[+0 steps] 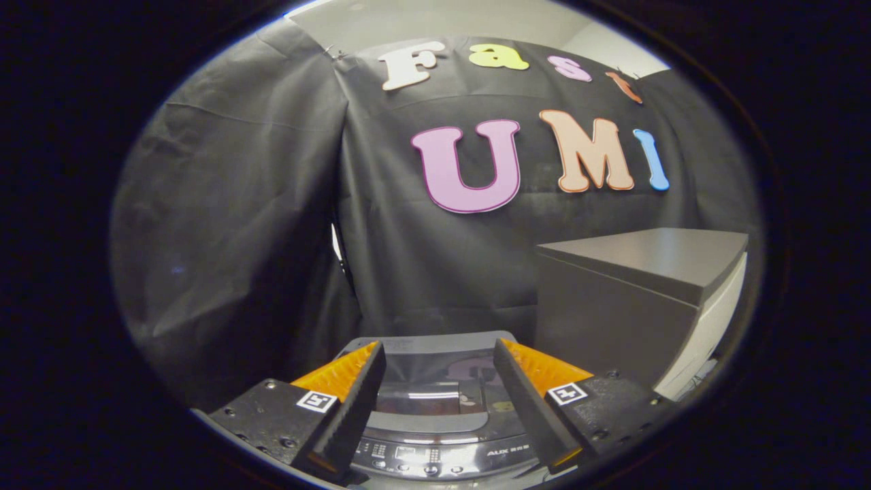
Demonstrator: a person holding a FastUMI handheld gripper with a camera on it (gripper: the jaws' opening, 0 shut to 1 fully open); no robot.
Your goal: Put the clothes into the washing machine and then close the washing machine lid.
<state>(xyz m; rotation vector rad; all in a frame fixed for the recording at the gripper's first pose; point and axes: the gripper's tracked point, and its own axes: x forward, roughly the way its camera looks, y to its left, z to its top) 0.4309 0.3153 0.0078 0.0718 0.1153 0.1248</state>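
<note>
We look forward along the gripper (439,354), down close over the washing machine (435,435), facing the booth wall (272,238).

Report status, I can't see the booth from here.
Fingers open, empty. Washing machine just below them, glass lid down. Grey cabinet beside it.

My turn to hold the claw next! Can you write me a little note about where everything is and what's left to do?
Claw: open, holding nothing, fingers apart above the washing machine.
Washing machine: just below and ahead of the fingers, its glossy lid looks down, control panel nearest.
Grey cabinet: beside the machine, beyond the right finger.
Clothes: can't tell whether they are inside.
Left: check the clothes went in and the lid is fully shut.
</note>
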